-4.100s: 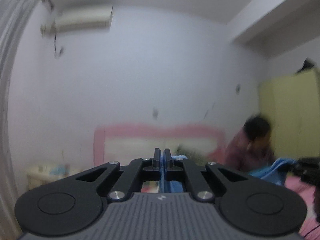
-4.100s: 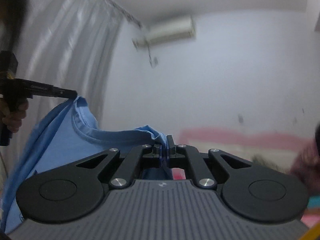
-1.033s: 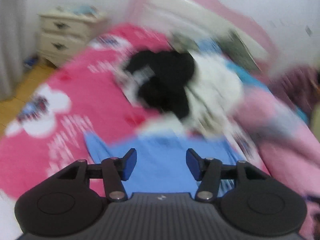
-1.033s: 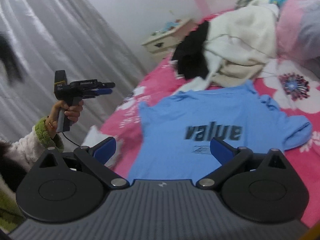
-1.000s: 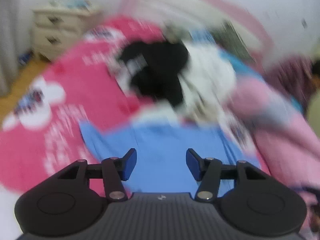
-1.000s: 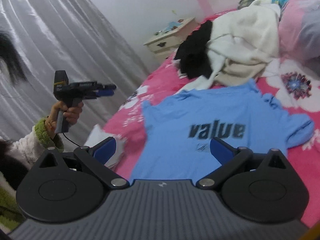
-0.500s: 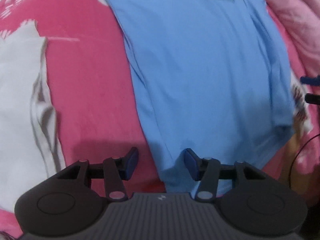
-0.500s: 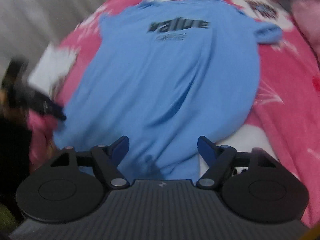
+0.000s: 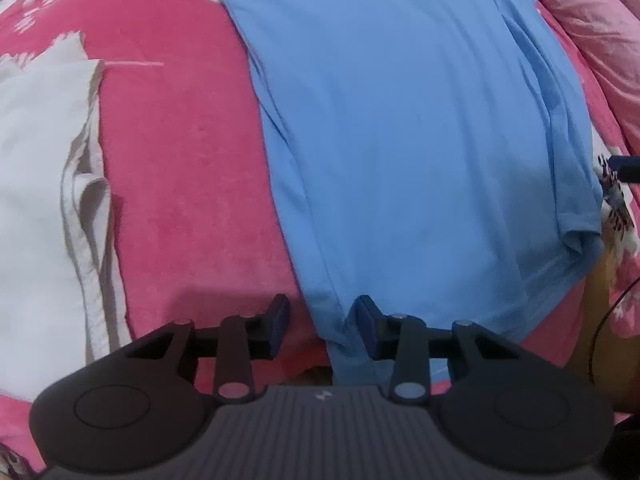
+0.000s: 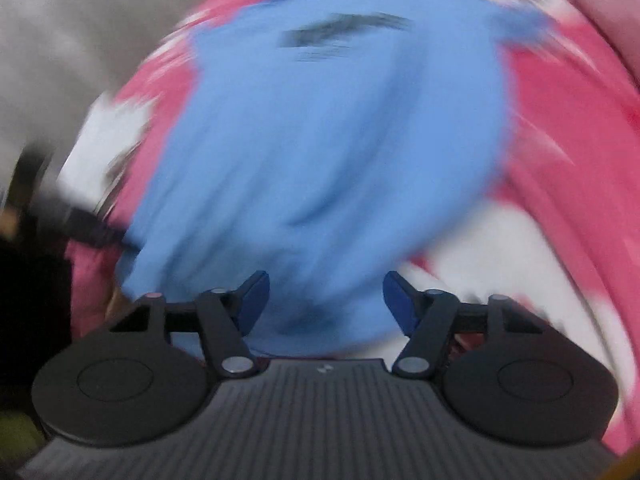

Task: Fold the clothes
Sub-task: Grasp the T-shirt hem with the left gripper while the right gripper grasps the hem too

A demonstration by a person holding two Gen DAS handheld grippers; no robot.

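A light blue T-shirt (image 9: 408, 128) with dark lettering lies spread flat, front up, on a pink bedspread (image 9: 180, 160). My left gripper (image 9: 322, 328) is open, its jaws either side of the shirt's bottom left hem corner, low over the bed. In the blurred right wrist view the same shirt (image 10: 332, 140) fills the middle. My right gripper (image 10: 326, 300) is open over the shirt's bottom hem near its right corner. The right gripper's blue tip also shows at the right edge of the left wrist view (image 9: 626, 166).
A white cloth (image 9: 44, 200) lies on the bed left of the shirt. A pink quilt (image 9: 592, 20) is bunched at the far right. A white patch of the bedspread (image 10: 492, 264) lies right of the hem. The bed's near edge runs under both grippers.
Both grippers let go of the lifted shirt, which now lies flat on the bed. They swung down to the bottom hem, and the left has closed in on the hem corner.
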